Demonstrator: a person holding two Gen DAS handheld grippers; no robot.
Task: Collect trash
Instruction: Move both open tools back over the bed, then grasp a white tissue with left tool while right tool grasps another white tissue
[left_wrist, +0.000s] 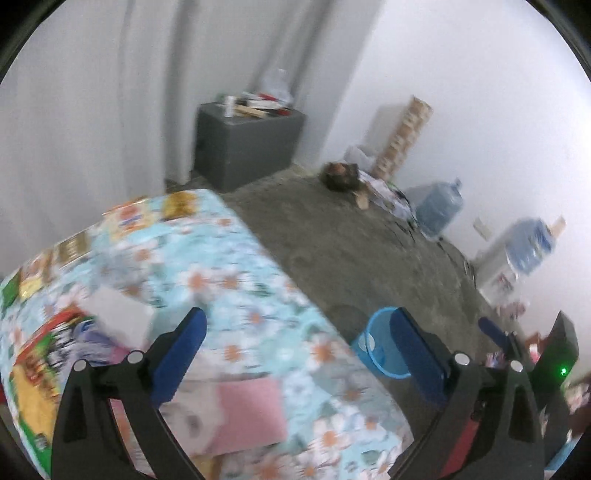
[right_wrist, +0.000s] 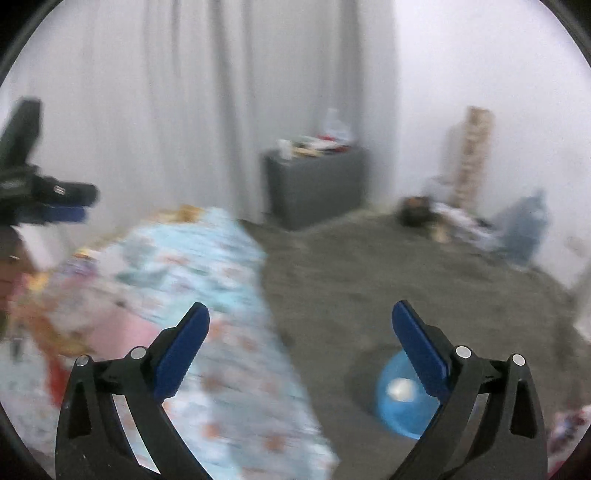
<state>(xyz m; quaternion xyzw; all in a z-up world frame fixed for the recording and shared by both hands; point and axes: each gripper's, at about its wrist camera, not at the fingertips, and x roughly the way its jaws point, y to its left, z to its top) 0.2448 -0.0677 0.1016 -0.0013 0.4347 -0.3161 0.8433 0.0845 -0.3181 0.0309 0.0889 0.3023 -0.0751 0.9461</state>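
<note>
Left claw (left_wrist: 295, 325) wide open, empty, right claw (right_wrist: 301, 319) likewise

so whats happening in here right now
A person is clearing trash off a table with a floral cloth, holding tongs in each hand. Both the left tongs and right tongs are open and empty. A blue bin sits on the floor beside the table, with something pale inside. Wrappers and pink paper remain on the cloth.
</note>
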